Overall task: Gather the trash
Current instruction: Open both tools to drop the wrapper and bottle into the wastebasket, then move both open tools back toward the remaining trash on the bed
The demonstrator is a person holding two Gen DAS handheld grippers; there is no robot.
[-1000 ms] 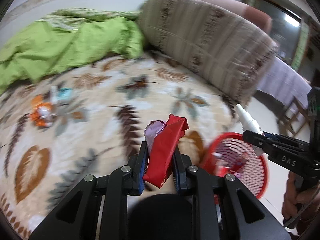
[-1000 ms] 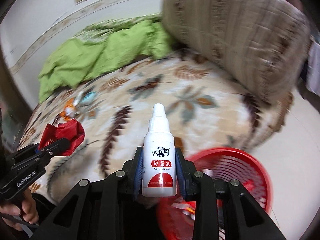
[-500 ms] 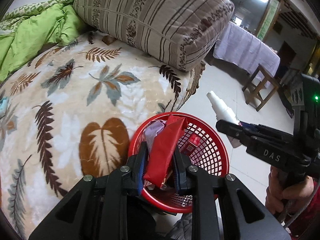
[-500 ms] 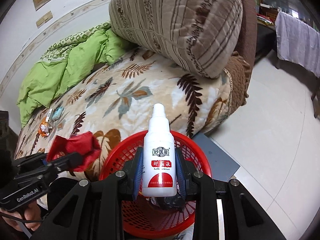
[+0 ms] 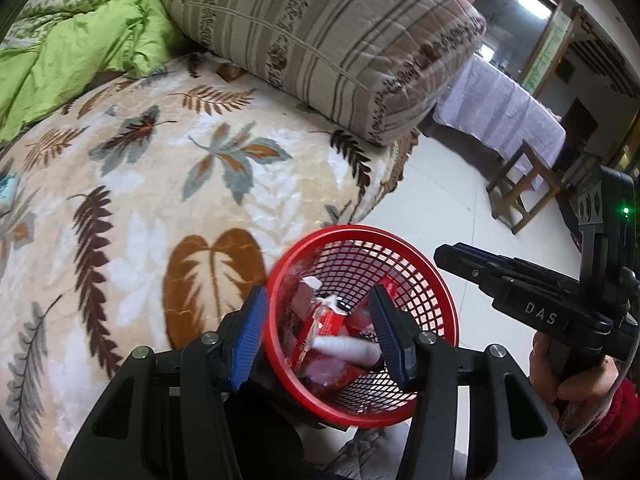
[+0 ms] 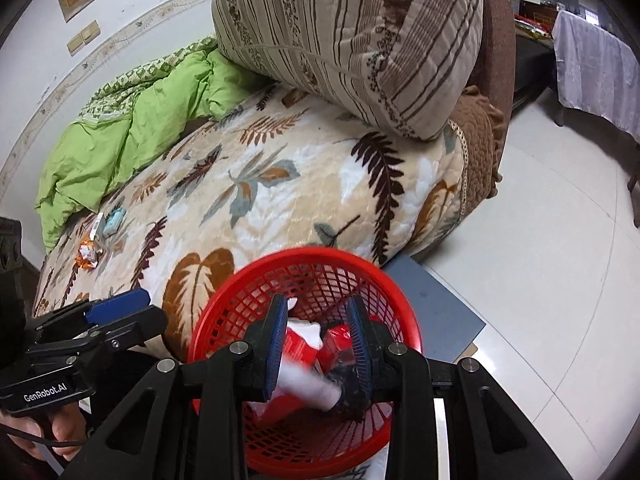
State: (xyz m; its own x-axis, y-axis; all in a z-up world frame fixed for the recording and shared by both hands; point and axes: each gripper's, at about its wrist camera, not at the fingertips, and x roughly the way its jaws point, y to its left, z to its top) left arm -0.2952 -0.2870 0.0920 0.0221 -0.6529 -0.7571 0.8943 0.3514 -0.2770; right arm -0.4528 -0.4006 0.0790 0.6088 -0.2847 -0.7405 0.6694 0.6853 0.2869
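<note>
trash (image 5: 332, 320) drop-off at red basket (image 5: 360, 231): left gripper (image 5: 318, 296) opening, empty; right gripper (image 6: 317, 304) apart, empty. next, probably fetch wrappers (image 6: 89, 254) off bed (image 6: 280, 208).

A home bedroom: leaf-patterned blanket (image 5: 160, 184) on a bed, striped pillow (image 5: 328, 40), green quilt (image 6: 132, 140).

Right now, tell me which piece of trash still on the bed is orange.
The crumpled orange wrapper, nearest the bed's foot; the light blue packet and white strip lie just beyond it.
</note>
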